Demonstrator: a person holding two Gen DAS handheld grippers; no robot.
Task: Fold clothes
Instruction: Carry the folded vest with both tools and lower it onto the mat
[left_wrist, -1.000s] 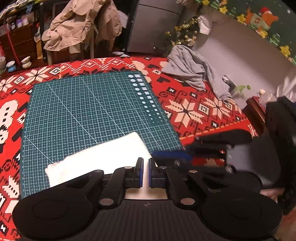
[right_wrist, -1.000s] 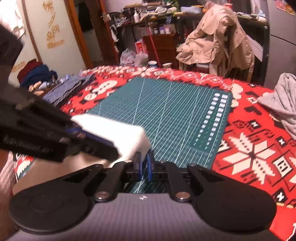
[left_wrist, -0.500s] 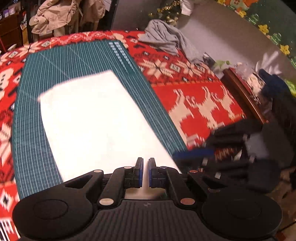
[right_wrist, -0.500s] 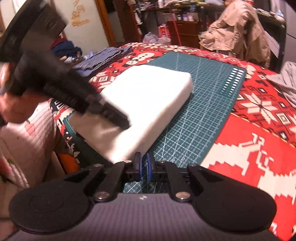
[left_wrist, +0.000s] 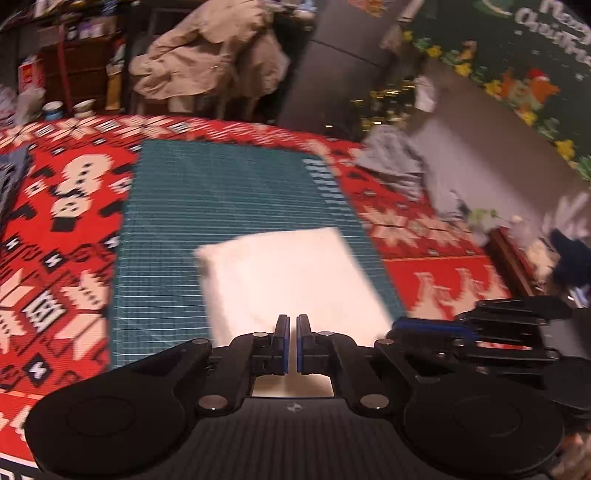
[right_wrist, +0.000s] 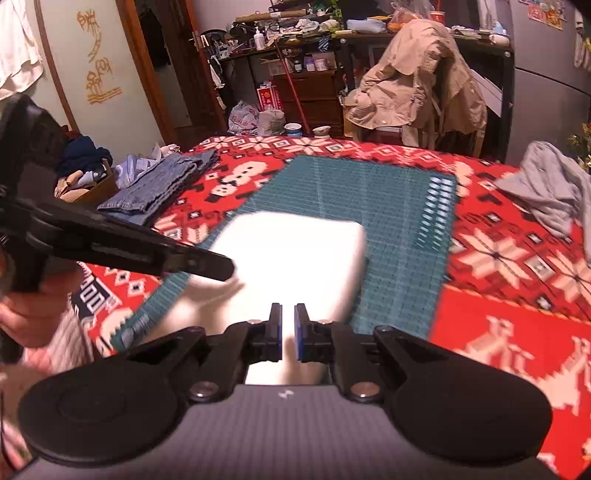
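Left wrist view: the left gripper fingers are nearly together, pinching the near edge of the folded white cloth on the green gridded cutting mat. Right wrist view: the right gripper likewise nips the cloth's near edge.

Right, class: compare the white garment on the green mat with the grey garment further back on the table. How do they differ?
The white garment is folded into a neat flat rectangle; the grey garment lies crumpled in a loose heap. The white one rests on the green mat; the grey one lies off the mat, on the red cloth near the table's edge. The white one is close to both grippers; the grey one is well away from them. Both are plain fabric.
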